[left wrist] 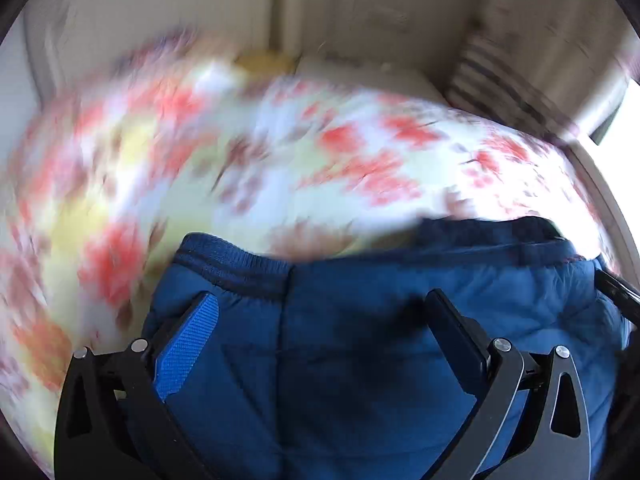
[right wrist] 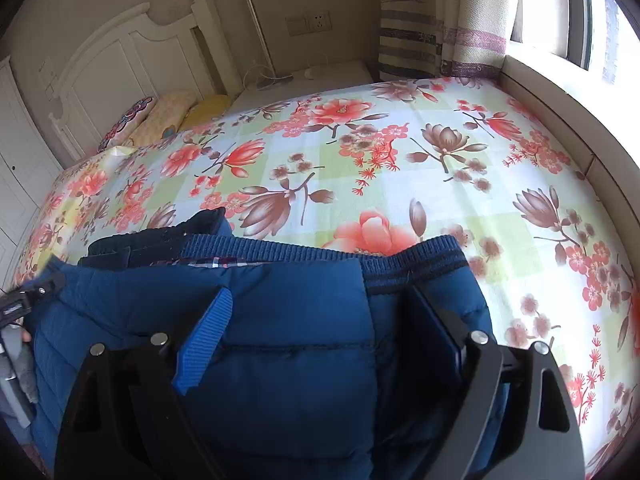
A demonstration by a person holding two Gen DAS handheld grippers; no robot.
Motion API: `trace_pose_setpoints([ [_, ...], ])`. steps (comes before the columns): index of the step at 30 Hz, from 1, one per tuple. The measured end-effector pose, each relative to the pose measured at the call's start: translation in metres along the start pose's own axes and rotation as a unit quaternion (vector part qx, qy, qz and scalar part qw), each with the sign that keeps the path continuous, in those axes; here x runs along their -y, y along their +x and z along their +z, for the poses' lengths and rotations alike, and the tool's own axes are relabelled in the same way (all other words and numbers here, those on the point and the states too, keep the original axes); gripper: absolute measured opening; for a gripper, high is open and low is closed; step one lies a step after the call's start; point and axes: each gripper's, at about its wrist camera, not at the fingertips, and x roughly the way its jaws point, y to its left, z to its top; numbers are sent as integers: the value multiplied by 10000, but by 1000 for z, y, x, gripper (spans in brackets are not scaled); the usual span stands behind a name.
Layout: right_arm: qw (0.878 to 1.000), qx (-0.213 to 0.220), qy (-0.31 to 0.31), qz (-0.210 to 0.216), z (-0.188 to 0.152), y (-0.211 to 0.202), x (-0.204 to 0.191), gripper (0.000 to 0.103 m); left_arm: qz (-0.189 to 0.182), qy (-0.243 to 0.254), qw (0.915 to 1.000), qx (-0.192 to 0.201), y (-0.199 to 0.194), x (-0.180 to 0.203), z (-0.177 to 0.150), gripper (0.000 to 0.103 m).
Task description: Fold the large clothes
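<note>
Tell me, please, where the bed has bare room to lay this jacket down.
The flowered bedsheet lies bare from the blue quilted jacket to the window-side edge. It is crowded only near the headboard, where the patterned pillows lie.

bed (right wrist: 400,152): floral sheet | blue padded jacket (right wrist: 300,320) at 6 o'clock | pillows (right wrist: 168,116) at 10 o'clock

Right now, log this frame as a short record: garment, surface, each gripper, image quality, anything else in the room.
garment: blue padded jacket with ribbed knit hem, lying on the bed near its edge
surface: floral bedsheet
left gripper: jaws spread wide over the jacket, nothing pinched
right gripper: jaws spread wide over the jacket, nothing pinched
image quality: left wrist view motion-blurred, right wrist view sharp
room: white headboard, pillows, striped curtain, window
</note>
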Motion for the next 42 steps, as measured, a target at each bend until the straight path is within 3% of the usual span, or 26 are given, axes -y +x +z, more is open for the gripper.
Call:
trace_pose_setpoints([
  [2, 10000, 12, -12, -15, -1, -1, -1, 88, -430, -308, 9983, 254, -6, -13, -4, 99],
  [6, 9998, -4, -120, -174, 1, -2, -5, 88, -51, -19, 9995, 300, -1, 2, -8, 99],
  [8, 9983, 24, -297, -497, 3, -8, -14, 88, 10, 22, 9996, 283, 1, 3, -6, 99],
  [9, 9948, 185, -498, -867, 3, -18, -26, 88, 15, 21, 9996, 286, 3, 5, -5, 99],
  [10, 9921, 373, -702, -973, 2, -28, -40, 88, 12, 22, 9996, 289, 2, 4, -5, 99],
  [13, 9863, 701, -1405, -504, -5, -53, -99, 90, 12, 27, 9995, 300, 2, 3, -6, 99],
  [16, 9668, 428, -2520, -43, -29, -44, -171, 94, 0, 22, 9995, 301, 0, 0, -6, 99],
  [19, 9392, 66, -3377, -616, -59, -1, -208, 94, -78, -32, 9994, 321, -1, -2, -7, 99],
  [23, 9633, -242, -2672, -16, -43, -2, -178, 96, -98, -42, 9994, 319, -1, -2, -6, 99],
  [27, 9814, 263, -1843, -463, -23, -32, -113, 96, -141, -62, 9993, 332, -1, -4, -7, 99],
  [31, 9933, 328, -697, -861, -15, -40, -22, 97, -159, -74, 9993, 337, -1, -4, -7, 99],
  [32, 9953, 251, -471, -808, -16, -35, -5, 97, -161, -77, 9993, 340, -1, -4, -7, 99],
  [33, 9990, 66, 11, -433, -19, -26, 18, 97, -157, -71, 9993, 340, -1, -5, -7, 99],
  [35, 9995, -22, 279, -150, -20, -20, 30, 98, -166, -74, 9993, 342, -2, -5, -6, 99],
  [38, 9994, -50, 80, -334, -22, -14, 23, 98, -172, -78, 9993, 337, -1, -5, -7, 99],
  [42, 9996, -21, 186, -210, -22, -13, 25, 99, -187, -89, 9992, 341, -1, -5, -6, 99],
])
